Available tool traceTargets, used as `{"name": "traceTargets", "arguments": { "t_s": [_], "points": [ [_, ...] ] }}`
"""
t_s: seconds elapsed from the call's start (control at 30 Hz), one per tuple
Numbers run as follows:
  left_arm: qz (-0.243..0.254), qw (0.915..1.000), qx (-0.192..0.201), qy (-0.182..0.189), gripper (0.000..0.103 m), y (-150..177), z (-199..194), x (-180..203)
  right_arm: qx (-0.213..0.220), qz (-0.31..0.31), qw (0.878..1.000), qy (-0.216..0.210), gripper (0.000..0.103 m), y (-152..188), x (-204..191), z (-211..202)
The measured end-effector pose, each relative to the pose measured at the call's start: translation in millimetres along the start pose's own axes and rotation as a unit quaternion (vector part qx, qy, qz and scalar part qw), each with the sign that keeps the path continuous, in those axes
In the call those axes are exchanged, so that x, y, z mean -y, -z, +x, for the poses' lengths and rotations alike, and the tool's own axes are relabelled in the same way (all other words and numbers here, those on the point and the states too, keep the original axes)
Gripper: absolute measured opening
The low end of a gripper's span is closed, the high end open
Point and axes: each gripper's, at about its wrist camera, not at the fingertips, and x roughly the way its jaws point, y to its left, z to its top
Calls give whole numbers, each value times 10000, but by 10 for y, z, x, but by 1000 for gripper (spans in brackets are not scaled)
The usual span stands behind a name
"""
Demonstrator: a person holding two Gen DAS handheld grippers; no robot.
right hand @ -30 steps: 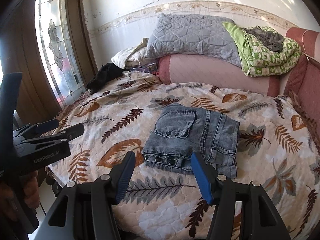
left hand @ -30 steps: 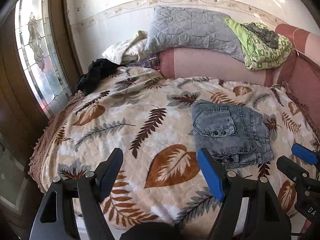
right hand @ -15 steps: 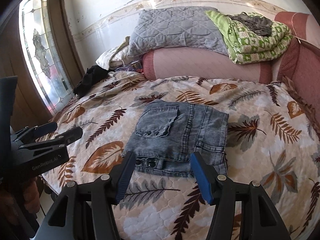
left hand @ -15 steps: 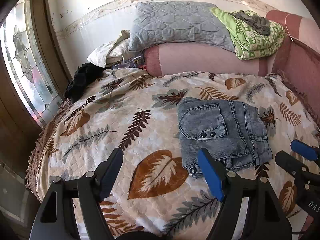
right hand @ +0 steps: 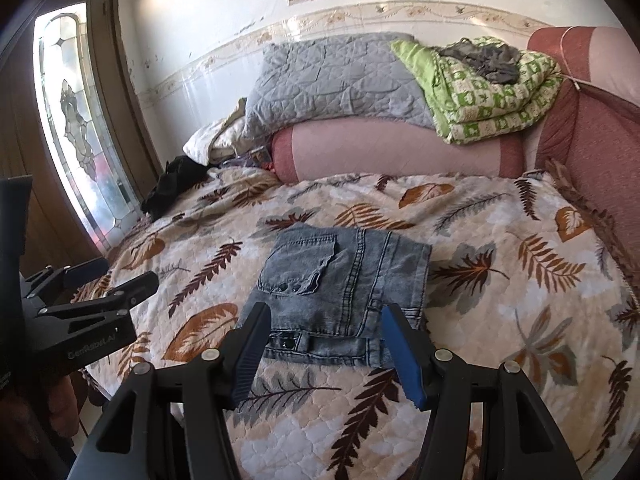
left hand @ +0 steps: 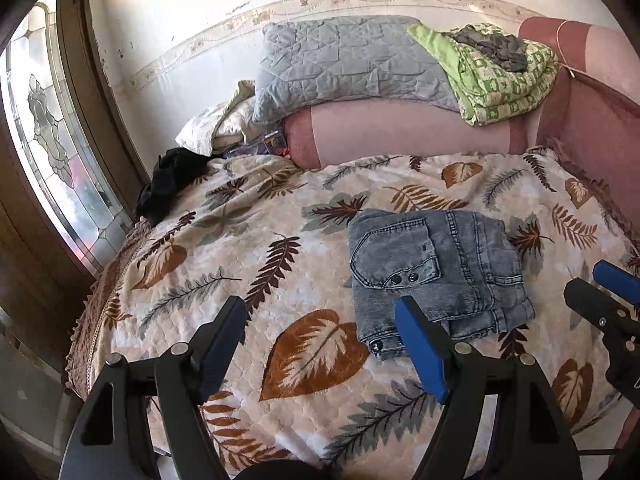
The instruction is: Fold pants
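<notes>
The grey-blue denim pants [left hand: 436, 272] lie folded into a compact rectangle on the leaf-print bedspread [left hand: 248, 264], button pocket flap on top. They also show in the right wrist view [right hand: 340, 288]. My left gripper [left hand: 320, 340] is open and empty, held above the bedspread to the left of the pants. My right gripper [right hand: 324, 344] is open and empty, just before the near waistband edge of the pants. Each gripper shows at the edge of the other's view.
A pink bolster [left hand: 408, 132] lies across the head of the bed with a grey quilted pillow [left hand: 344, 64] and a folded green blanket [left hand: 500, 76] on it. A black garment [left hand: 172, 180] lies at the far left by the stained-glass window [left hand: 44, 152].
Both grippers have drawn back and tilted up a little; the pants sit lower and farther in both views. The pants have not moved on the bed. Both grippers stay open.
</notes>
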Motion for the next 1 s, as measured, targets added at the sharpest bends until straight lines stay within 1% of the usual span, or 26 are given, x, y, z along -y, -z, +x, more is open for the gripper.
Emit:
{"name": "traceTargets", "arguments": {
  "t_s": [0.5, 0.57, 0.6, 0.63, 0.67, 0.7, 0.77, 0.8, 0.83, 0.9, 0.93, 0.97, 1.0],
  "points": [
    [140, 9993, 358, 25, 78, -3, -585, 114, 515, 4, 9986, 99, 62, -19, 25, -616],
    [149, 9989, 448, 65, 78, -6, -687, 103, 572, -1, 9983, 103, 62, -15, 21, -691],
    [114, 9983, 568, 65, 78, -10, -752, 75, 592, -10, 9982, 103, 62, -12, 18, -721],
    [29, 9972, 740, 41, 78, -15, -835, 21, 617, -33, 9980, 104, 62, -11, 8, -757],
    [-48, 9965, 828, 25, 78, -28, -887, -27, 630, -53, 9979, 102, 62, -9, 2, -777],
    [-162, 9959, 887, 37, 78, -43, -939, -97, 645, -78, 9978, 101, 62, -5, -12, -800],
    [-518, 9941, 930, 210, 78, -94, -1035, -313, 663, -96, 9977, 88, 62, 1, -22, -826],
    [-630, 9932, 954, 236, 78, -106, -1063, -373, 670, -92, 9977, 70, 62, 3, -28, -836],
    [-832, 9907, 1059, 215, 78, -125, -1137, -496, 675, -90, 9977, 53, 62, 8, -38, -843],
    [-986, 9872, 1254, 49, 78, -128, -1231, -611, 694, -106, 9975, 5, 62, 11, -70, -860],
    [-997, 9847, 1422, -127, 89, -123, -1290, -659, 699, -124, 9975, -12, 62, 11, -89, -863],
    [-977, 9831, 1525, -261, 103, -113, -1316, -677, 697, -141, 9975, -31, 62, 11, -99, -862],
    [-961, 9804, 1664, -430, 103, -97, -1349, -690, 693, -157, 9975, -51, 62, 12, -122, -859]
  ]
}}
